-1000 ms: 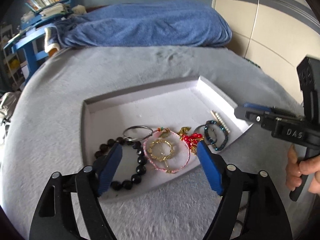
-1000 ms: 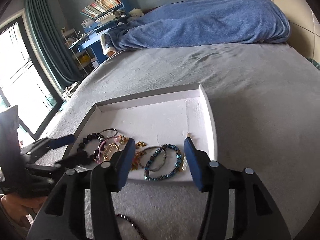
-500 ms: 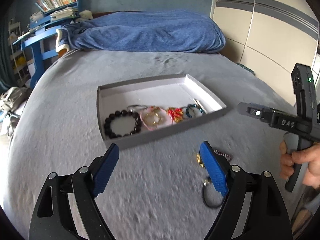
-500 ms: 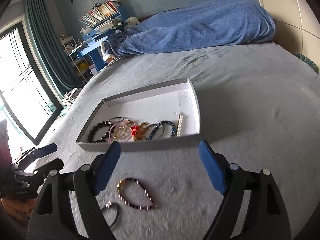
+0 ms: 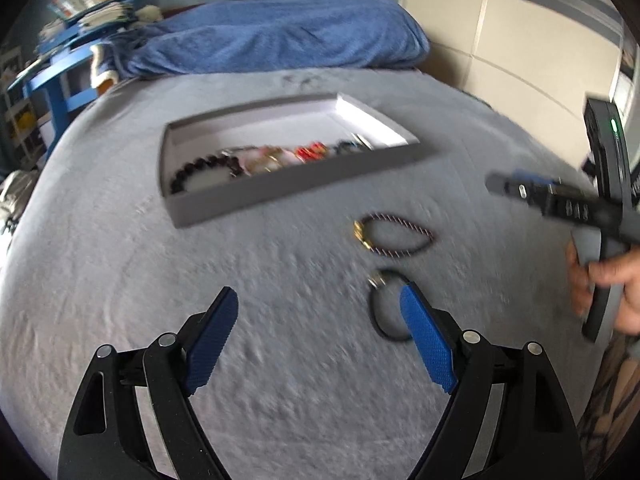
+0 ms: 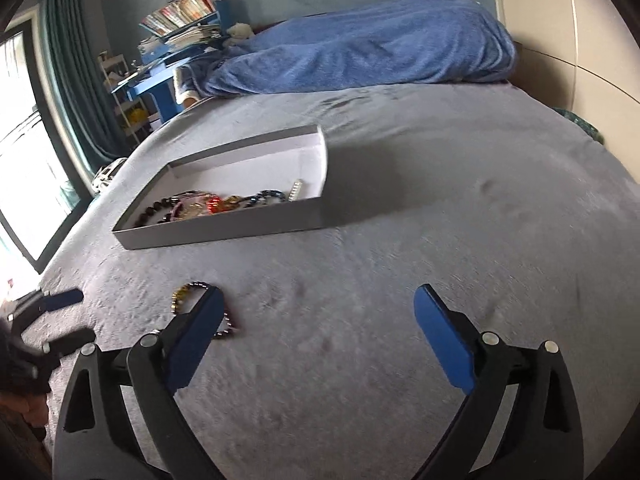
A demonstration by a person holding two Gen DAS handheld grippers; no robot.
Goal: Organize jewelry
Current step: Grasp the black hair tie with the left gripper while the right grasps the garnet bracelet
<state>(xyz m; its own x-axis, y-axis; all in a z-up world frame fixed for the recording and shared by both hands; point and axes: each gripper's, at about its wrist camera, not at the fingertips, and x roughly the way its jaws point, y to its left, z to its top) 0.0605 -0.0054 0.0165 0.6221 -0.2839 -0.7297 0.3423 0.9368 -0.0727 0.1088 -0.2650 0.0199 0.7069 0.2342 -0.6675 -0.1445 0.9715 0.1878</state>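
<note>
A shallow grey tray [image 5: 280, 186] [image 6: 224, 228] with a white floor lies on the grey bed and holds several bracelets in a row along its near side. Two bracelets lie loose on the bed in front of it: a dark beaded one with a gold clasp [image 5: 394, 234] [image 6: 188, 294] and a black cord one [image 5: 386, 312]. My left gripper [image 5: 316, 312] is open and empty above the bed, its right finger beside the black cord bracelet. My right gripper [image 6: 316, 320] is open and empty; its left finger covers part of the beaded bracelet.
A rumpled blue blanket [image 5: 280, 40] [image 6: 360, 60] lies across the far end of the bed. A blue desk with books [image 5: 60, 64] and a window with teal curtains [image 6: 48, 128] are to the left. Pale wardrobe panels [image 5: 520, 40] stand to the right.
Both grippers have pulled back from over the tray toward the near part of the bed. The two loose bracelets have come into view in front of the tray.
</note>
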